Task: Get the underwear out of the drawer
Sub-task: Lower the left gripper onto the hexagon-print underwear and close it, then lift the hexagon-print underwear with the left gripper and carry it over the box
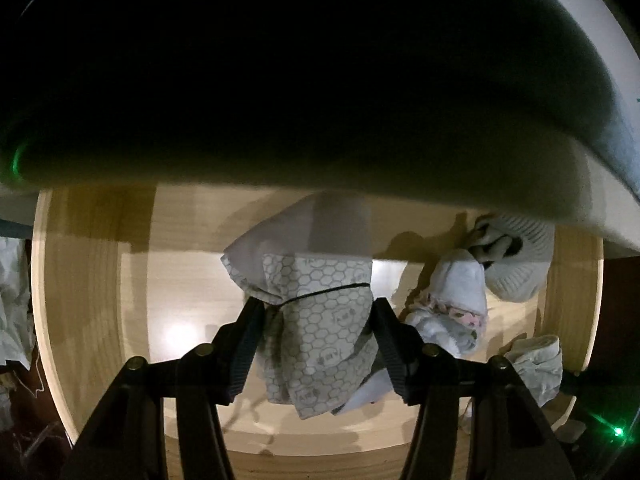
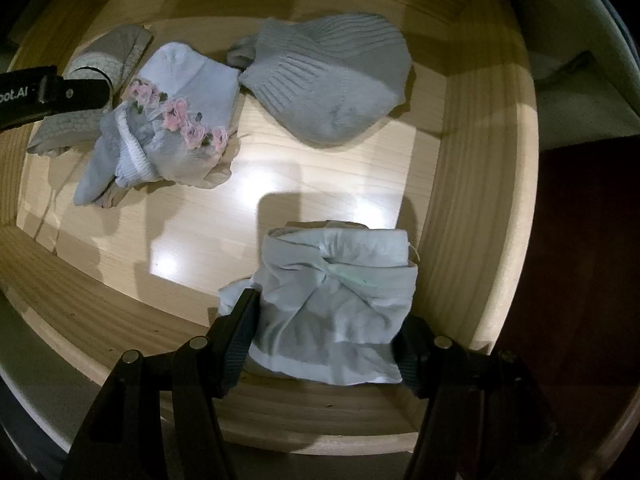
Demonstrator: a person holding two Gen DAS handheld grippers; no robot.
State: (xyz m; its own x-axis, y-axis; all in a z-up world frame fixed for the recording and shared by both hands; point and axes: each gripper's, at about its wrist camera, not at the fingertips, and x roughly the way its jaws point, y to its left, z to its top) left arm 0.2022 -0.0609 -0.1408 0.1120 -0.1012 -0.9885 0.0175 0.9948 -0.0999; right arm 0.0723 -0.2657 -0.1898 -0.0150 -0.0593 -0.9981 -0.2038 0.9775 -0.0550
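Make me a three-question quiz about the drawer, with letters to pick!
1. Where is the ribbed sock?
A. On the drawer floor
B. In a gripper
C. Outside the drawer

2. What colour are the flowers on the white sock?
A. Blue
B. Pink
C. Green

3. What is between the right gripper fingers?
A. Nothing
B. A shoe
C. A pale bundle

Answers: 1 A, it lies flat on the wood. 2 B, the rosettes are pink. 3 C, both fingers flank the bundle.

A dark overhanging surface (image 1: pixel 280 80) is seen above, unlit. A dark reddish-brown floor (image 2: pixel 580 280) is shown at the right edge, and bright glare is thrown onto the pale wood.
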